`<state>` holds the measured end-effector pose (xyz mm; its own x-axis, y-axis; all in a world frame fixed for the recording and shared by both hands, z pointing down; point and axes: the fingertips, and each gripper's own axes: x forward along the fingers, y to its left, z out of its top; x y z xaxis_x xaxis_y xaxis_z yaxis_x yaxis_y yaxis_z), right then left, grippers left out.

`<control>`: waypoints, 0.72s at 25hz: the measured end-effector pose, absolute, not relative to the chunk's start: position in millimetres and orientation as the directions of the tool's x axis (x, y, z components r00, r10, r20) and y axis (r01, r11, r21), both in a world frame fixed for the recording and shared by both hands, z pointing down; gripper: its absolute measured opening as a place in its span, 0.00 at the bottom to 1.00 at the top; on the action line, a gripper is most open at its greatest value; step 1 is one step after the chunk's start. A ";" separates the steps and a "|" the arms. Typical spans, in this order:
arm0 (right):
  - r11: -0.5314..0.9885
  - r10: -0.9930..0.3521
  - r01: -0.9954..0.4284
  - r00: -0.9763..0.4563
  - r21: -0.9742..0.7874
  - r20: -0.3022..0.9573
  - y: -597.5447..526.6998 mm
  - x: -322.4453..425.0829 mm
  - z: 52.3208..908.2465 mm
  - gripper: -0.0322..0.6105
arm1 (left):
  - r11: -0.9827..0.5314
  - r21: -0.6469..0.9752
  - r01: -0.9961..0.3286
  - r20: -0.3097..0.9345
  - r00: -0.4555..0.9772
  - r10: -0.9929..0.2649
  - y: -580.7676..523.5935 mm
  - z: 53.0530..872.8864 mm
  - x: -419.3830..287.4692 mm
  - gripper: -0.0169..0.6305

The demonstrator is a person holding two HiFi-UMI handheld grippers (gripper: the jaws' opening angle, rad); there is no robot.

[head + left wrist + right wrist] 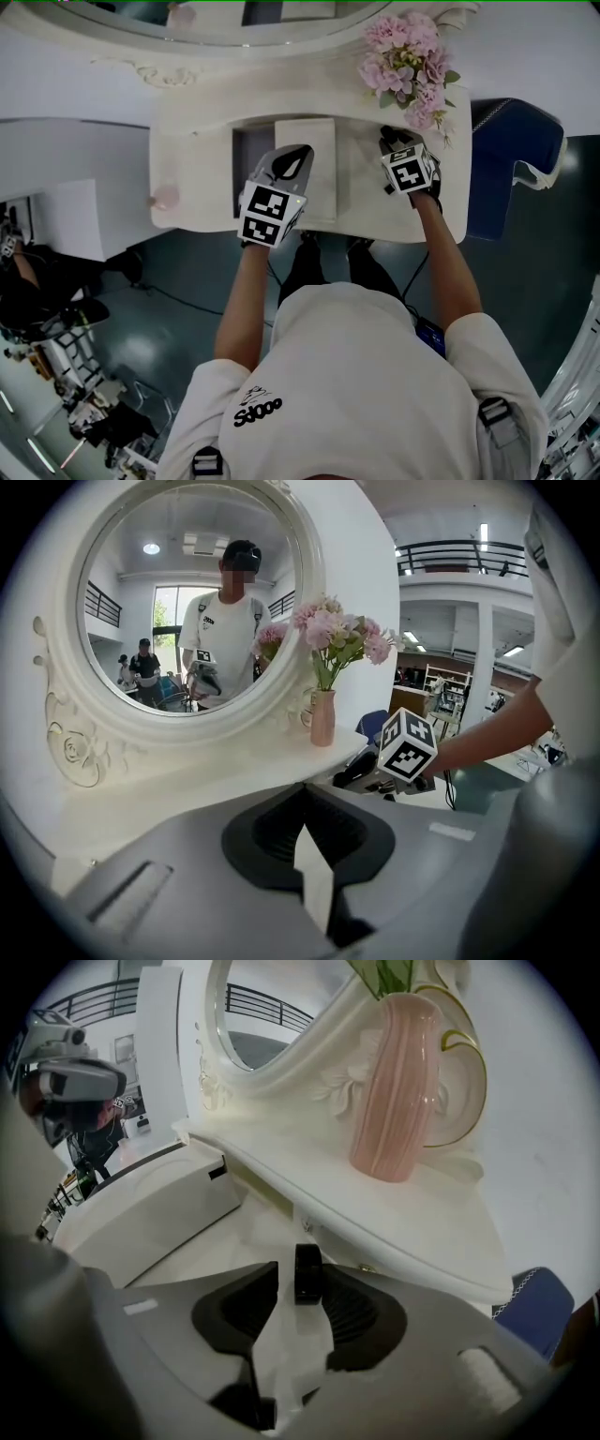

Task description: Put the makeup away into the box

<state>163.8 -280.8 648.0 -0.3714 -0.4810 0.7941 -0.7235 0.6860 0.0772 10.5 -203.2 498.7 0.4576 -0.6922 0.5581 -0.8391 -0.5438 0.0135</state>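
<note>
A white desk [192,131] with a large round mirror [187,602] fills the scene. A white box [305,155] sits near the middle of the desk. From these angles it is unclear whether the box is open or what is inside it. To its right, a pink vase [398,1101] of flowers stands on the desk's raised back ledge.

The task looks to be at an early or middle stage. At least one piece of makeup, a small black cylinder [307,1283], is still out on the desk, well to the right of the box and below the ledge with the vase. No other loose makeup can be made out for certain.

The person stands at the desk with both arms stretched forward. The left gripper [305,794] hangs over the box, tilted gently downward, with its jaws pressed together and nothing between them. The right gripper [302,1267] points steeply down at the right side of the desk. Its jaws are spread, and the black cylinder stands upright between their tips. The pads do not appear to press on it, so it is probably not yet gripped.
</note>
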 end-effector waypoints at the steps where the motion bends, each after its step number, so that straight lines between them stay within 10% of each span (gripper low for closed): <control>1: 0.689 -0.483 -0.720 -0.371 0.083 0.793 -282.1 162.6 649.7 0.27 | -0.539 0.012 -0.842 0.559 0.453 -0.695 -202.6 500.2 8.8 0.05; 18: 0.666 -0.711 -0.598 -0.329 0.445 0.622 -240.9 126.6 566.1 0.18 | -0.511 0.030 -0.859 0.503 0.455 -0.735 -190.3 487.4 -51.7 0.05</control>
